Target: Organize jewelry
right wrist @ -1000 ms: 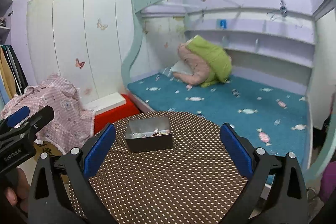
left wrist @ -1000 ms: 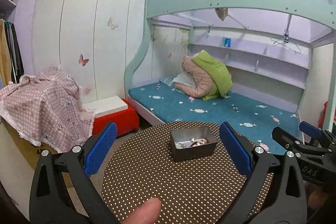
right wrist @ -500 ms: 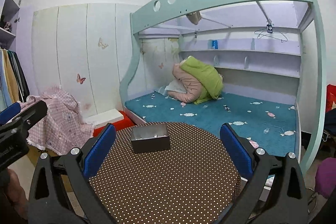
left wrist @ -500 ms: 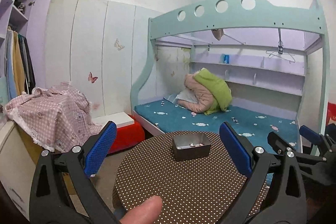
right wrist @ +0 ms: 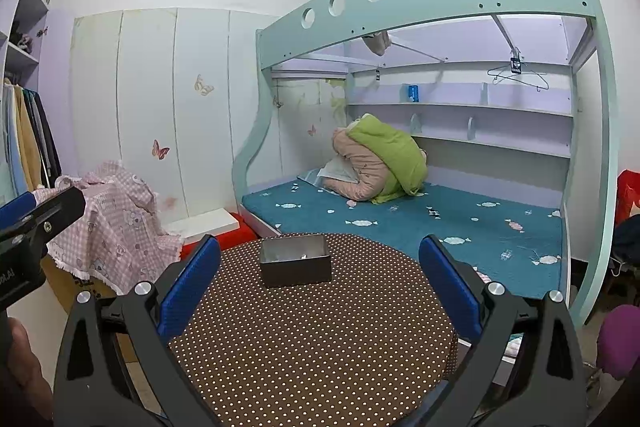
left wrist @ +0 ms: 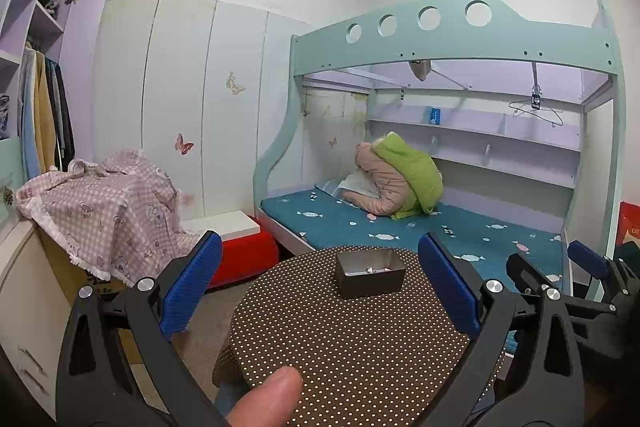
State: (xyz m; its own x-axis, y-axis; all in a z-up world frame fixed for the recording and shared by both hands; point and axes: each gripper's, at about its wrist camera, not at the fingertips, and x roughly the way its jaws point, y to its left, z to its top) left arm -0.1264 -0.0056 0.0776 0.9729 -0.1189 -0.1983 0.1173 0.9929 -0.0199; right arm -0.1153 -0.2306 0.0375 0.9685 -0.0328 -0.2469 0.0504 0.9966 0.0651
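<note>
Both the left gripper (left wrist: 318, 283) and the right gripper (right wrist: 320, 281) hang with jaws spread wide, holding nothing, above the round dotted table (right wrist: 320, 339). The metal tray (left wrist: 371, 273) of jewelry (left wrist: 370, 270) sits at the table's far edge, the bunk bed (right wrist: 420, 219) beyond it.

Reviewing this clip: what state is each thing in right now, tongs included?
Left tongs: open, empty, above the table.
Right tongs: open, empty.
Metal tray: upright on the far side of the dotted table, a few small jewelry pieces inside.
Wardrobe doors: closed.
</note>
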